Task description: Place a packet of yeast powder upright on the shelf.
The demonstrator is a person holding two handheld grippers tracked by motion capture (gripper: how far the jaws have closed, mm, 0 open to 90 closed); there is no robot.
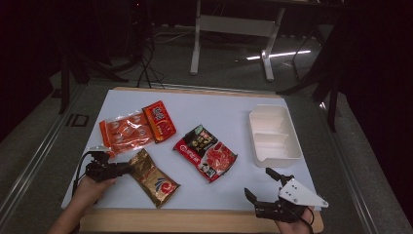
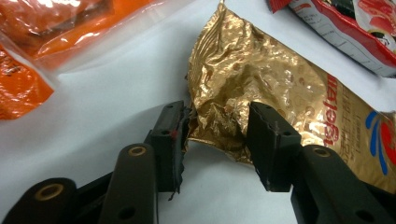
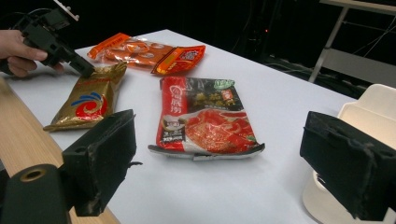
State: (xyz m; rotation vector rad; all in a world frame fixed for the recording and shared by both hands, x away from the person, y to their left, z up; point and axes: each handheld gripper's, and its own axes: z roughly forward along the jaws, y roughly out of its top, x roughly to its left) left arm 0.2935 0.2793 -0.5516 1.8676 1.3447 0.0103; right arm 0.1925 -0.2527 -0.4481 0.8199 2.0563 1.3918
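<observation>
Gold foil packet (image 2: pixel 261 88) lies flat on the desk (image 1: pixel 219 109), its crumpled end between the left gripper (image 2: pixel 217 135) fingers, which pinch it for lifting; right gripper (image 1: pixel 265 183) fingers wait wide apart.

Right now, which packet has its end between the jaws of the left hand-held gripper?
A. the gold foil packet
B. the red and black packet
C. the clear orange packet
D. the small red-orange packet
A: in the left gripper view, the crumpled end of the gold foil packet sits between the two black jaws of the left hand-held gripper.
</observation>
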